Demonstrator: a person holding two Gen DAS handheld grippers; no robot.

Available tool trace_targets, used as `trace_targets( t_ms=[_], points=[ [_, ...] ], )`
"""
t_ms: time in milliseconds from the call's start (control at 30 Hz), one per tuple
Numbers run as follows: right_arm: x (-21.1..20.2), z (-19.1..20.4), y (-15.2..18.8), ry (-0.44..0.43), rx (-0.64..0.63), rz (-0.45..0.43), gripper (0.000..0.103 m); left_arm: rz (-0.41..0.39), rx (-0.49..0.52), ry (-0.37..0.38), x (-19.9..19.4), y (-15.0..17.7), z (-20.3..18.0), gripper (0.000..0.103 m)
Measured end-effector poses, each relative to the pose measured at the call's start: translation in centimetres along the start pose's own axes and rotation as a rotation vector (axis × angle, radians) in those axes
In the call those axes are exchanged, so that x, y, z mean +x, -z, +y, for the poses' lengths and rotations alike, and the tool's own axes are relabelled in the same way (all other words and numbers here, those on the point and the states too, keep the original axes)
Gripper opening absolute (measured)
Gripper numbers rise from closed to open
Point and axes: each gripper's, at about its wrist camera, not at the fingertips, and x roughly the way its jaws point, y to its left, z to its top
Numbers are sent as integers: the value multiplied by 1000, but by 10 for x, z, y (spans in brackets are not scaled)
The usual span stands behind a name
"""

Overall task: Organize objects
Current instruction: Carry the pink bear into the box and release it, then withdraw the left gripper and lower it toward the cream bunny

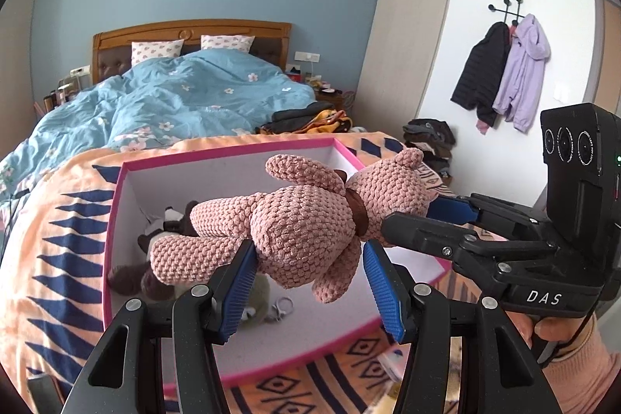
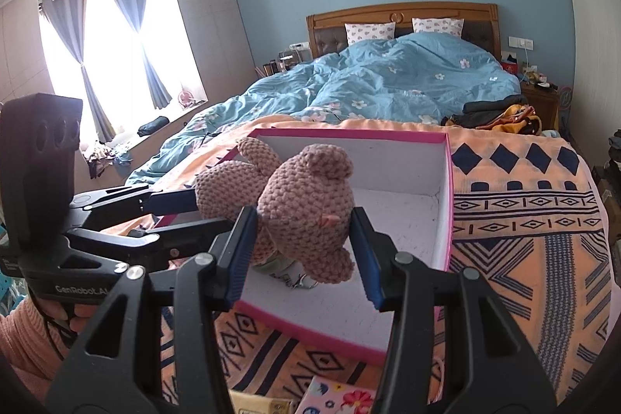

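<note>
Both jaws gripping pink crocheted bear (image 1: 302, 231), over box (image 1: 116, 220)

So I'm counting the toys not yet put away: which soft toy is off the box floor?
The pink knitted bear, held above the box; the dark brown-and-white toy lies inside the box under it.

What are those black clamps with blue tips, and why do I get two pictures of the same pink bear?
They are hand-held grippers, one in each of a person's hands, each with a camera looking along its fingers. One picture comes from the left gripper, the other from the right gripper. Together they hold a knitted pink bear over an open pink-rimmed box on a patterned orange blanket: the left grips its body, the right its head. Other soft toys already lie inside.
</note>
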Motion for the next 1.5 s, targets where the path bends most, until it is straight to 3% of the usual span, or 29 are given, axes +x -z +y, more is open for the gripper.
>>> trace_targets(
  t_ms=[667,833,1100,1500],
  points=[
    [89,-50,-27,106,112,195,52,122,-43,-91,80,-26,27,56],
    [84,-57,-28,114,141,178,66,116,-61,-98,80,-24,31,56],
    [65,-51,-15,76,125,165,66,94,-38,-100,68,-12,24,60],
    [23,-30,7,11,86,107,66,4,4,-23,18,12,-2,71]
  ],
)
